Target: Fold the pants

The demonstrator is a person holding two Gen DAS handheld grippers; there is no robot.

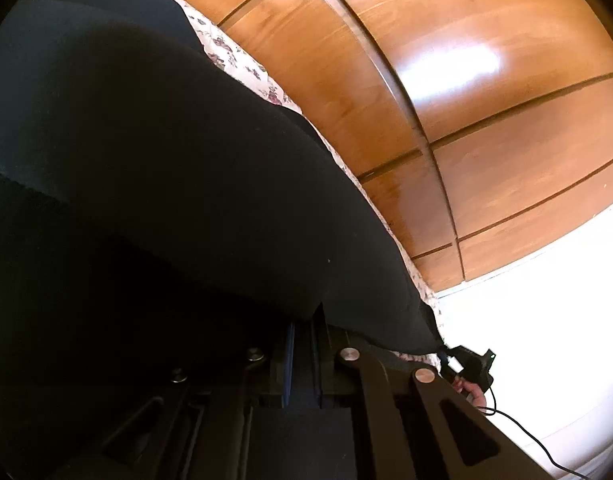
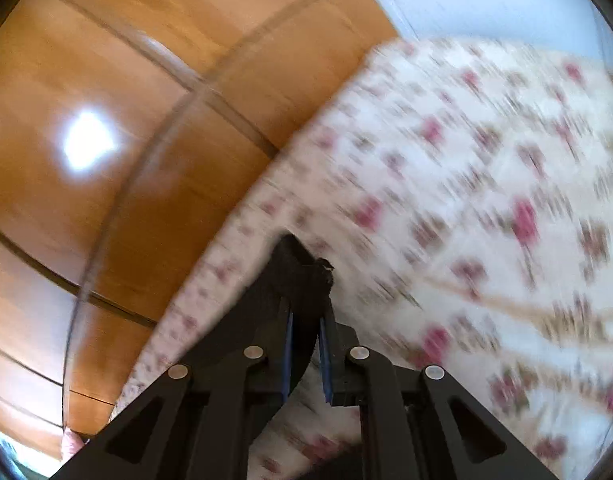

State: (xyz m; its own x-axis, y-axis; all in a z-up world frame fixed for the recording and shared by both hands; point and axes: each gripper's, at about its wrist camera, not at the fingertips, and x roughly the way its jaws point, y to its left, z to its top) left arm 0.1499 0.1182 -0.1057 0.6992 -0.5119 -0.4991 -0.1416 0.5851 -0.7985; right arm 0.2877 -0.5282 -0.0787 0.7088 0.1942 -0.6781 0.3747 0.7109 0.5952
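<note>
While clamped: pants (image 2: pixel 302 276) within right claw (image 2: pixel 306 320).

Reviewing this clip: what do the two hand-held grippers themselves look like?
Both are matte black with angular linkage arms that have slot cut-outs and round silver pivot pins. The fingers carry blue inner pads. In the left wrist view, the right hand-held gripper shows a small green light and a thin black cable.

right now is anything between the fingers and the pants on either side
Nothing visible. The left gripper is shut on the black pants, and the right gripper is shut on their bunched corner above the floral bedspread.
</note>
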